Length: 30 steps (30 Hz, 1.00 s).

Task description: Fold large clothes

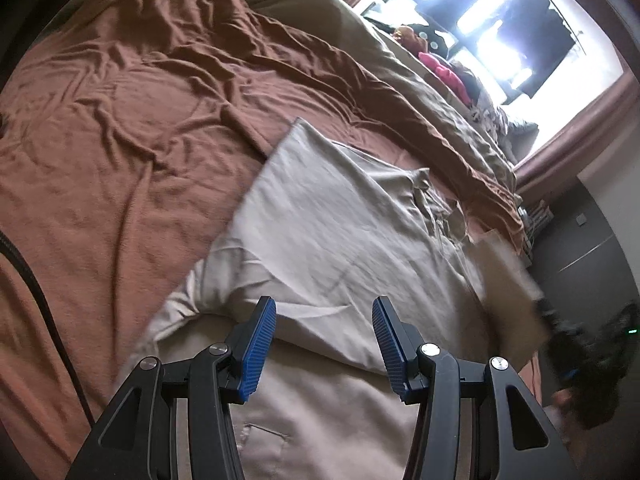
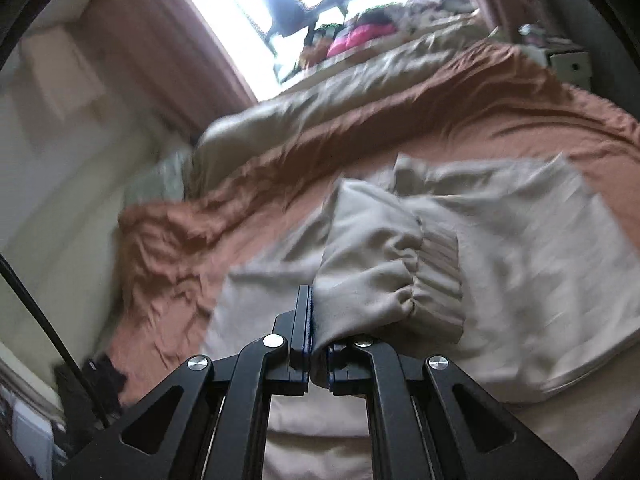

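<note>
A large beige garment [image 1: 320, 208] lies spread on the brown bedspread [image 1: 120, 140]. My left gripper [image 1: 323, 304] hovers over its near part, open, with nothing between the blue pads [image 1: 260, 344]. At the right edge of the left wrist view, my blurred right gripper [image 1: 560, 332] lifts a flap of the cloth [image 1: 508, 264]. In the right wrist view, the right gripper [image 2: 314, 320] is shut on a beige sleeve [image 2: 372, 252] with a ribbed cuff [image 2: 440, 280], held above the garment's body [image 2: 540, 248]. The sleeve hides the right finger's tip.
An olive duvet [image 1: 400, 72] is bunched along the bed's far side under a bright window [image 1: 500, 20]. Pink and dark clothes [image 1: 444, 72] are piled by the sill. A black cable [image 1: 36, 292] crosses the left of the bed. Dark furniture [image 1: 580, 248] stands beyond the bed's corner.
</note>
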### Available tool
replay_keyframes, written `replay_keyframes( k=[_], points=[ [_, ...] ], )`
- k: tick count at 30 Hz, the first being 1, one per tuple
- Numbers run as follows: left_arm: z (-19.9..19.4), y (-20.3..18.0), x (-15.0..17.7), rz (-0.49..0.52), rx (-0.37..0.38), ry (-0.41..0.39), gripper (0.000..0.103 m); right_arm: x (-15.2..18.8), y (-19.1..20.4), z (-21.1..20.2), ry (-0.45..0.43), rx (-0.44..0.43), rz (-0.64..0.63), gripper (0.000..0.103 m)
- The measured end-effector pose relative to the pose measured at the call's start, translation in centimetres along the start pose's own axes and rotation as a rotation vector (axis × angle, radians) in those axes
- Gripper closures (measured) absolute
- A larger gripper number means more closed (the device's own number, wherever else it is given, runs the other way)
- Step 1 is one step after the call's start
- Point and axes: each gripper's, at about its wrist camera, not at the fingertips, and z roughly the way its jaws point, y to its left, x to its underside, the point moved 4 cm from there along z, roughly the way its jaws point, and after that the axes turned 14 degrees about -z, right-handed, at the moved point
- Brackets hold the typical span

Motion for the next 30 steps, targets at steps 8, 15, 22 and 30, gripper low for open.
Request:
replay_keyframes(
  k=[8,15,22,30],
  points=[
    [-0.2,1.2,-1.0,-0.031,0.0,-0.002,0.051,2.8,0.1,7.1,0.229,-0.019,0.1,0.09],
    [0.4,0.3,-0.2,-0.017,0.009,0.015,0.051,2.8,-2.1,2.2,0.207,-0.069,0.171,0.031],
    [1.4,-3.5,2.5,0.053,0.045,0.047,0.051,5.7,-8.0,-5.9,0.116,0.075,0.287,0.031],
    [3.4,-7.9,7.3,0.248,0.007,0.102,0.051,8.3,-17.6,-10.1,0.026,0.132,0.572,0.031]
  ],
)
